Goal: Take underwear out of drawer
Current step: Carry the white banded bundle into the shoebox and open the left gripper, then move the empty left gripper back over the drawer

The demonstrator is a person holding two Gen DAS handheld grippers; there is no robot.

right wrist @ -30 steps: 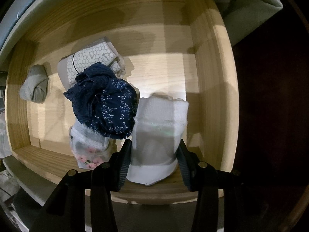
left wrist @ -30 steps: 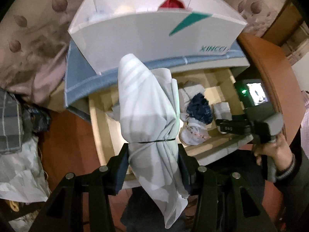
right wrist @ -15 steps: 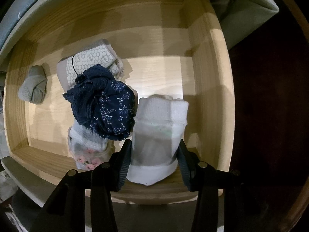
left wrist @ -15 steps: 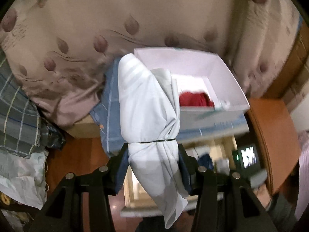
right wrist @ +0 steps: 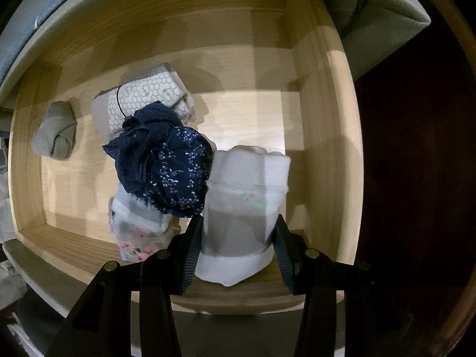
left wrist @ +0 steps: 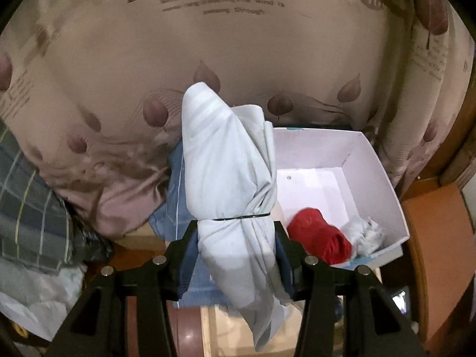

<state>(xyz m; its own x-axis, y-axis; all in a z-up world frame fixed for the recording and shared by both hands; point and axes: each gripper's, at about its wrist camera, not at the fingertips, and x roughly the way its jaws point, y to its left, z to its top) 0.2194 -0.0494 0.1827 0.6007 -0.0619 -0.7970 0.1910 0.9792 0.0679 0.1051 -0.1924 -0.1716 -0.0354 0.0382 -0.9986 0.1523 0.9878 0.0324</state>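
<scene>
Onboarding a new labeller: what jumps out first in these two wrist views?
In the left wrist view, the left gripper clamps a pale blue-white cloth bundle tied with a black band, beside a white cardboard box holding a red rolled garment. In the right wrist view, the right gripper grips a white-and-grey folded garment in the wooden drawer, next to a navy floral bundle.

Left gripper (left wrist: 236,255): matte black plastic frame, two angular arms spreading toward near edge, round silver screw heads on each arm. Fingers (left wrist: 187,263) carry dark blue ribbed pads.

Right gripper (right wrist: 238,253): same build; black frame, silver screw heads, ribbed dark blue-black fingers (right wrist: 193,253).
</scene>
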